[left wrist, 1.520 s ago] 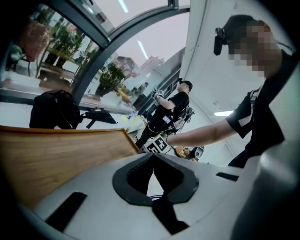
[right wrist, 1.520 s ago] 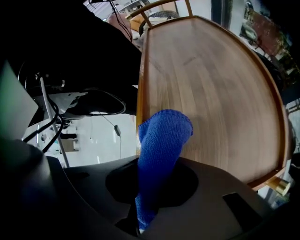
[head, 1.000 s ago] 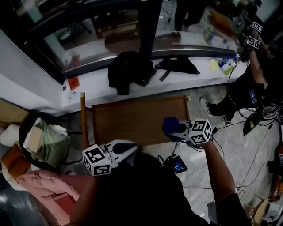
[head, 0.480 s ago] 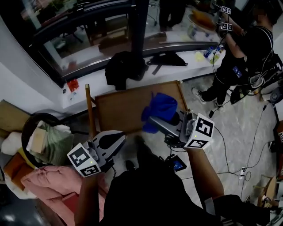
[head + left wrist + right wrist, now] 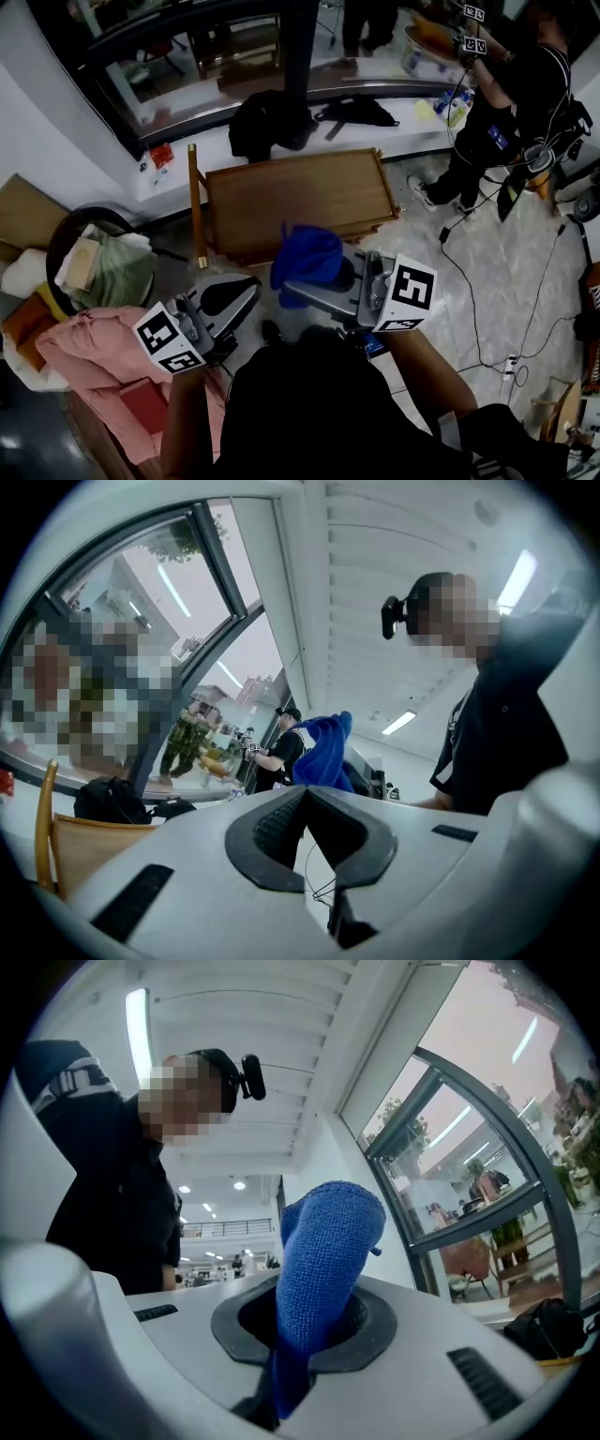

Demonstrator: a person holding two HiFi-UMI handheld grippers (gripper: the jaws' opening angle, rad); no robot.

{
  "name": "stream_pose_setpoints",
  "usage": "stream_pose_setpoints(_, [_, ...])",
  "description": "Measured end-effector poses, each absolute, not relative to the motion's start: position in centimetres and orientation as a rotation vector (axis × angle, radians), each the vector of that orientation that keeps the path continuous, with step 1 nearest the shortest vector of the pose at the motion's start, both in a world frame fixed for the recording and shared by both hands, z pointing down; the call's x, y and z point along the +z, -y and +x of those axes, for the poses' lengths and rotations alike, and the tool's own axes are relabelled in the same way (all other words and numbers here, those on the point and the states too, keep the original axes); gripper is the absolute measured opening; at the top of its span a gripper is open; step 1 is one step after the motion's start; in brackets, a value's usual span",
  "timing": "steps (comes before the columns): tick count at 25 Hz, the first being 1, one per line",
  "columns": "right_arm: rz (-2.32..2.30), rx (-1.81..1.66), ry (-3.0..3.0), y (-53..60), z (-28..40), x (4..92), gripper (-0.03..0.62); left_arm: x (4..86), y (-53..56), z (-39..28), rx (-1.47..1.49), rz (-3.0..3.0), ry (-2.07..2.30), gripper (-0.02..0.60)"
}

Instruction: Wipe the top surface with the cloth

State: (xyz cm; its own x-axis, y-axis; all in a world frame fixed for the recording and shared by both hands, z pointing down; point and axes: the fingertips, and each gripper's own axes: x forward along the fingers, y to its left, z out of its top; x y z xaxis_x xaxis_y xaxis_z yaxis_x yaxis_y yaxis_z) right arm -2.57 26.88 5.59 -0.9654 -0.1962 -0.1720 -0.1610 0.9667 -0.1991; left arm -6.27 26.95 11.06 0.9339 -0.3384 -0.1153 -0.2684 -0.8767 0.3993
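Note:
The brown wooden table top (image 5: pixel 300 192) lies ahead of me in the head view. My right gripper (image 5: pixel 292 285) is shut on a blue cloth (image 5: pixel 307 256), held up in the air over the table's near edge. In the right gripper view the cloth (image 5: pixel 323 1260) stands up from between the jaws of that gripper (image 5: pixel 305 1326). My left gripper (image 5: pixel 247 292) hangs to the left, short of the table, with nothing in it. The left gripper view shows its tips (image 5: pixel 305 794) meeting and the blue cloth (image 5: pixel 324 754) beyond them.
A wooden post (image 5: pixel 195 202) stands at the table's left edge. A black jacket (image 5: pixel 267 122) and a black bag (image 5: pixel 361 111) lie on the white ledge behind. A basket of cloths (image 5: pixel 98 267) and pink fabric (image 5: pixel 94 361) sit at left. Another person (image 5: pixel 511 94) stands at right, cables (image 5: pixel 478 291) on the floor.
The right gripper has lifted the blue cloth off the table's near right corner and carried it up and left. The left gripper has barely moved.

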Motion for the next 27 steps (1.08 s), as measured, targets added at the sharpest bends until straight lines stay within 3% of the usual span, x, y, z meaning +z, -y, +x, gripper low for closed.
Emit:
stream_pose_setpoints(10, [-0.165,-0.262,-2.916,-32.7,4.1,6.0,0.046,12.2,-33.4,-1.5,-0.159,2.617,0.57,0.009])
stream_pose_setpoints(17, [-0.479,-0.033,-3.252,-34.7,11.9,11.5,0.046,14.9,-38.4,3.0,-0.034,2.557,0.578,0.011])
stream_pose_setpoints(20, [-0.579,0.052,-3.241,-34.5,14.8,9.3,0.046,16.2,-39.8,2.5,0.009,2.52,0.568,0.009])
stream_pose_setpoints(27, [-0.745,0.621,-3.204,-36.0,22.1,-2.8,0.046,14.8,-39.8,3.9,-0.035,2.579,0.496,0.009])
